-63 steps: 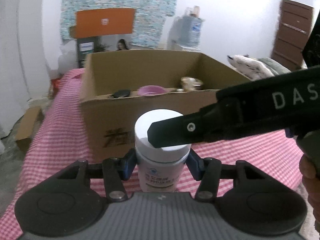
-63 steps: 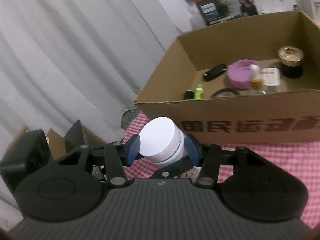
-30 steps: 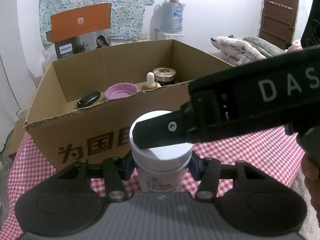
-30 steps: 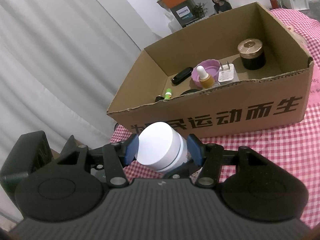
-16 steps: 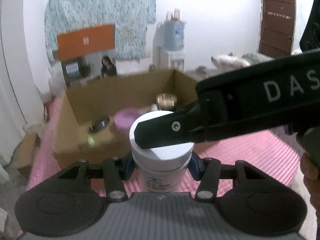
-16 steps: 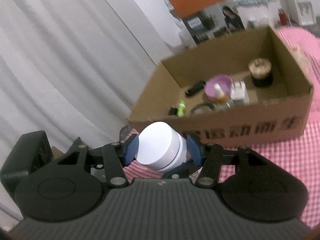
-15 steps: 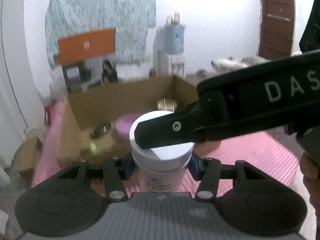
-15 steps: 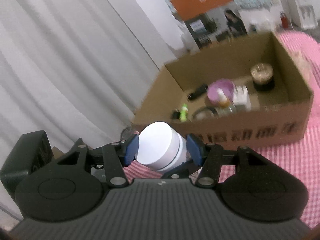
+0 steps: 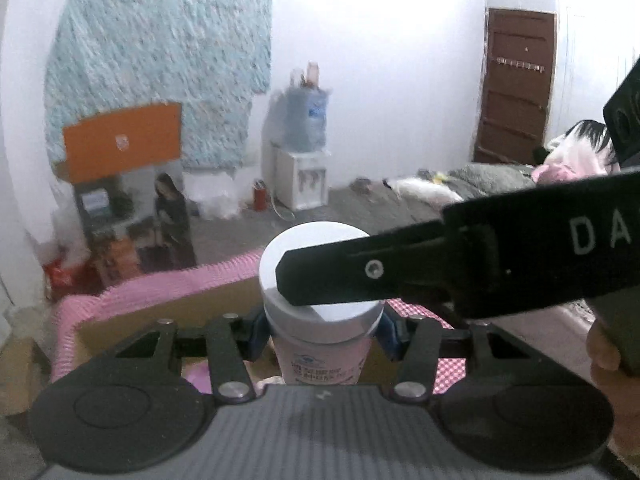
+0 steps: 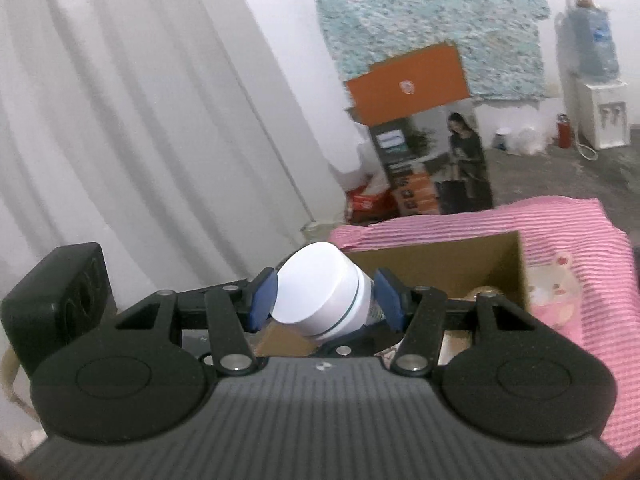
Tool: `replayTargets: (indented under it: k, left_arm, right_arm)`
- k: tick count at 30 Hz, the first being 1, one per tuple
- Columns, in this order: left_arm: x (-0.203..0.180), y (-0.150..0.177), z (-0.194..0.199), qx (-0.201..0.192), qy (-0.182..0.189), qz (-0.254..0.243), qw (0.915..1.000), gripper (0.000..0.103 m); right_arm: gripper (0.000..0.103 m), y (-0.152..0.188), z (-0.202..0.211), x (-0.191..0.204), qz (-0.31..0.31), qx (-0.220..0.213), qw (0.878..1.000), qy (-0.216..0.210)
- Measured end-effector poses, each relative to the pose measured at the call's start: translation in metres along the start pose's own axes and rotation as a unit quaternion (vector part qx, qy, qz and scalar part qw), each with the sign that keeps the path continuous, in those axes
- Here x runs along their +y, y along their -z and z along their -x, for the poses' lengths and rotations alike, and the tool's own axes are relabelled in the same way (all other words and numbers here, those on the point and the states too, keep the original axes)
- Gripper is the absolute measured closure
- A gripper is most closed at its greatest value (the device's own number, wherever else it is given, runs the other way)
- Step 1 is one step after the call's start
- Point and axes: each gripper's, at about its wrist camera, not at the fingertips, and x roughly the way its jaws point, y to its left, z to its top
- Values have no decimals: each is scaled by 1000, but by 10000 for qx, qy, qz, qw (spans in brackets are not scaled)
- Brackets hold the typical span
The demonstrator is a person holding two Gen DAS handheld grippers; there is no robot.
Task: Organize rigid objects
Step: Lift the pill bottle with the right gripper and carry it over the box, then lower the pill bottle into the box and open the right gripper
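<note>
White-lidded jar (image 9: 320, 304) sits upright btwn the blue pads (image 9: 256, 330) of the left gripper (image 9: 320, 330), clamped at its body. Right gripper (image 10: 324, 306) comes in from the right side and pinches the same jar at the lid, one black finger (image 9: 332, 276) lying across the lid top. Both hold it above the cardboard box (image 10: 452, 268) on the pink checked cloth (image 10: 568, 232).

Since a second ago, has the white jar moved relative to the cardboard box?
Yes. The white jar has risen: the cardboard box has dropped low behind it in the left wrist view, both grippers clamping it.
</note>
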Motion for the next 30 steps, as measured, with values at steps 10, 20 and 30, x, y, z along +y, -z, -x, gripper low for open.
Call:
replayTargets:
  k: [10,20,30]
  left_arm:
    - [4,26,-90,983,174,214,9948,49]
    - [4,39,-118,1378,208,201,9900,49]
    - [4,45,-130,1566,171,208,9873,48]
  right_arm:
    - [48,16,-44,-89,-723,638,9951,198]
    - [41,36,-80,-113,-793,1019,9910,346]
    - [38,37,-91,-122,-726,1122,9902,414]
